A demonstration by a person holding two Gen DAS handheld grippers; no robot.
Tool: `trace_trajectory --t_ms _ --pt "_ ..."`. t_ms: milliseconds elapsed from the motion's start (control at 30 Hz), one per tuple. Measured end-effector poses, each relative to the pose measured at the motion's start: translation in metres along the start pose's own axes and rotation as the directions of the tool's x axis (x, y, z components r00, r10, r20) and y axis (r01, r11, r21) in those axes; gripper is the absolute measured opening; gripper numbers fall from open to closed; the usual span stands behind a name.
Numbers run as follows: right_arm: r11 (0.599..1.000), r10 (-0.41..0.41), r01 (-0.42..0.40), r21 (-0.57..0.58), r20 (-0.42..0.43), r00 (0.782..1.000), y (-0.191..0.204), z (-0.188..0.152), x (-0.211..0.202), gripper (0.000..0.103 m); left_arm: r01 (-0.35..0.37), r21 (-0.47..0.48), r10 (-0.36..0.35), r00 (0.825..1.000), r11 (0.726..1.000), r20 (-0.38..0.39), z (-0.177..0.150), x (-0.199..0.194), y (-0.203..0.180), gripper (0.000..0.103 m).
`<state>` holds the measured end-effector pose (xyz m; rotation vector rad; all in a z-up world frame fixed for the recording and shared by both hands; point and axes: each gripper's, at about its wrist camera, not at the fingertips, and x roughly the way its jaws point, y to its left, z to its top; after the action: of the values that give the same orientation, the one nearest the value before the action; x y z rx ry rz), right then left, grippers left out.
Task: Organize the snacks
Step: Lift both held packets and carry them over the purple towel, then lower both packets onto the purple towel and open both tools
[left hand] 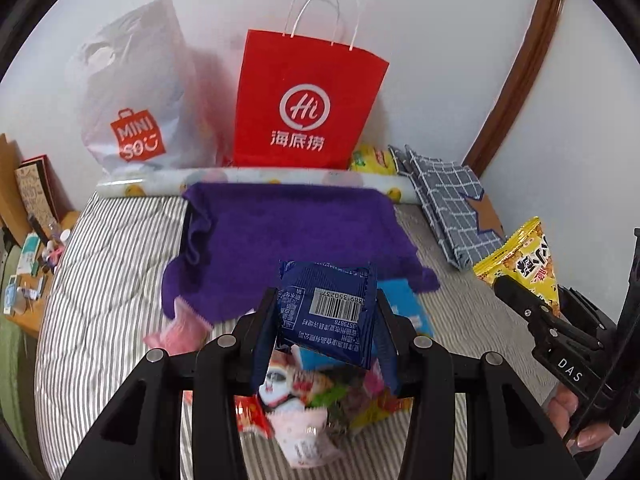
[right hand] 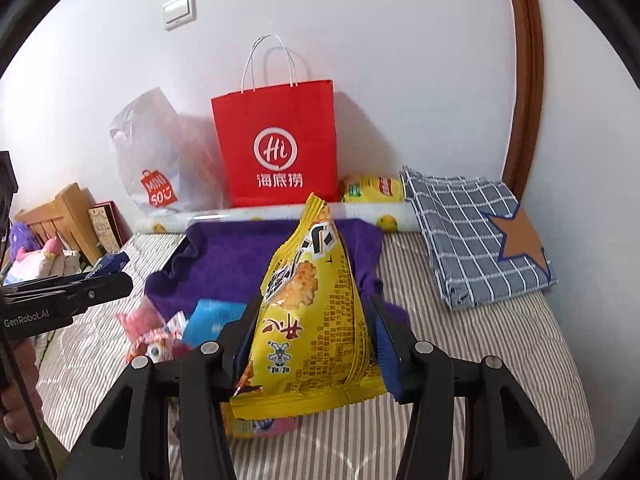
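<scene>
Here, in the left wrist view, a dark blue snack packet (left hand: 329, 312) is clamped between the left gripper (left hand: 326, 320) fingers, held above a pile of snacks (left hand: 304, 408) on the striped bed (left hand: 112, 264). In the right wrist view, a yellow snack bag (right hand: 310, 320) is gripped by the right gripper (right hand: 312, 340) fingers, before the purple towel (right hand: 224, 260) and red paper bag (right hand: 280, 148).

Before me lies a bed (left hand: 112, 264) under a grey-striped quilt, with a purple towel (left hand: 288, 236) spread across its middle. A folded blue checked cloth (right hand: 476, 240) bearing a brown star rests at the right. A light switch (right hand: 180, 11) sits high on the white wall. A purple plush toy (right hand: 22, 240) sits beside a wooden headboard (right hand: 68, 220) at the left.
</scene>
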<state>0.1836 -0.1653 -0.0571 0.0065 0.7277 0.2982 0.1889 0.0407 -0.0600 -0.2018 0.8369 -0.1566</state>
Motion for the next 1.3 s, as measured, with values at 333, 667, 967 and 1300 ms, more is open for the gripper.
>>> trace_trajectory --t_ms 333,667,967,1300 --pt "1.0 0.009 -0.009 -0.009 0.01 1.0 0.005 0.041 0.044 0.049 -0.009 0.003 0.008 1.0 1.0 0.009 0.041 0.023 0.014 0.044" --pt "1.0 -0.005 0.005 -0.01 -0.009 1.0 0.001 0.07 0.099 0.049 -0.007 -0.021 0.007 1.0 1.0 -0.006 0.075 0.063 0.038 0.044" --pt "1.0 -0.003 0.003 0.004 -0.044 0.999 -0.011 0.072 0.145 0.049 -0.015 -0.026 0.014 1.0 1.0 -0.027 0.075 0.103 0.06 0.044" --pt "1.0 -0.02 0.02 -0.007 -0.114 0.993 -0.023 0.051 0.193 0.049 -0.019 -0.044 0.015 0.996 0.999 -0.083 0.06 0.137 0.08 0.044"
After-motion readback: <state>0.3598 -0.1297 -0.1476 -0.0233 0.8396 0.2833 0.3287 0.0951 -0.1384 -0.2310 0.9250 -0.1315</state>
